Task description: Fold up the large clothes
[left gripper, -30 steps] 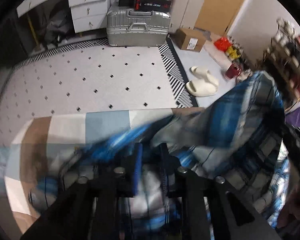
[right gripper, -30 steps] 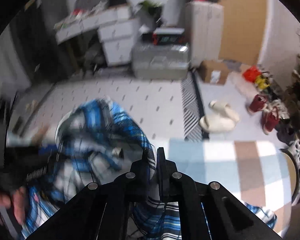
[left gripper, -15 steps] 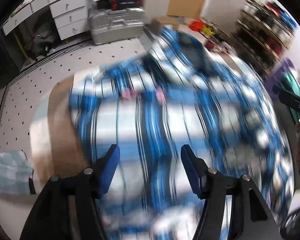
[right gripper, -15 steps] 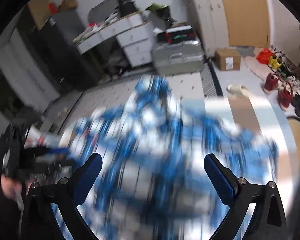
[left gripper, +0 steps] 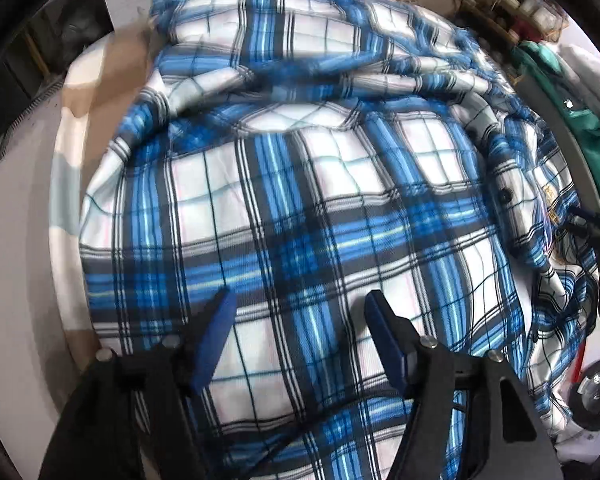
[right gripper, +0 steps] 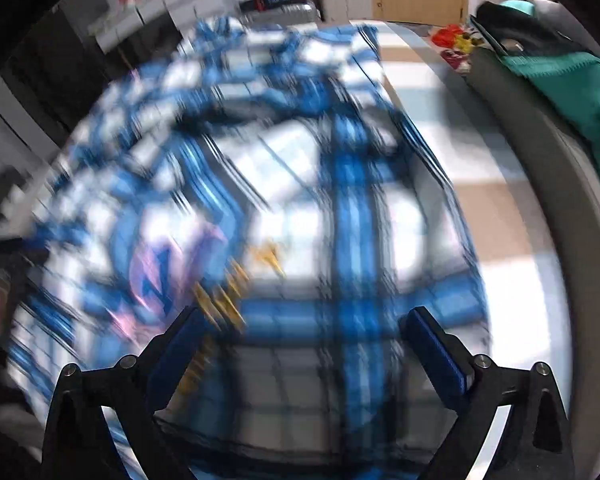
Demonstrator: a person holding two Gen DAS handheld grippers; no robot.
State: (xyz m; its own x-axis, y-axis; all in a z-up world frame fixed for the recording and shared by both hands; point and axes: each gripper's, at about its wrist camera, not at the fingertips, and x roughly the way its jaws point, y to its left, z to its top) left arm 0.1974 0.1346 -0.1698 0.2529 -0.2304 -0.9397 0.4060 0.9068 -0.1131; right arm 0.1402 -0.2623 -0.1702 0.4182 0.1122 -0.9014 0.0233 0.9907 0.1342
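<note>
Plaid shirts: one blue-and-white plaid shirt [left gripper: 300, 184] is lying spread and rumpled across the surface [left gripper: 72, 216].
Tools: two are showing, the left tool [left gripper: 300, 332] and the right tool [right gripper: 304, 344], each with jaws standing apart.
Blue pads: two are showing on each tool, four in all.
Green garments: one green garment [left gripper: 580, 120] is lying beside the shirt.
</note>
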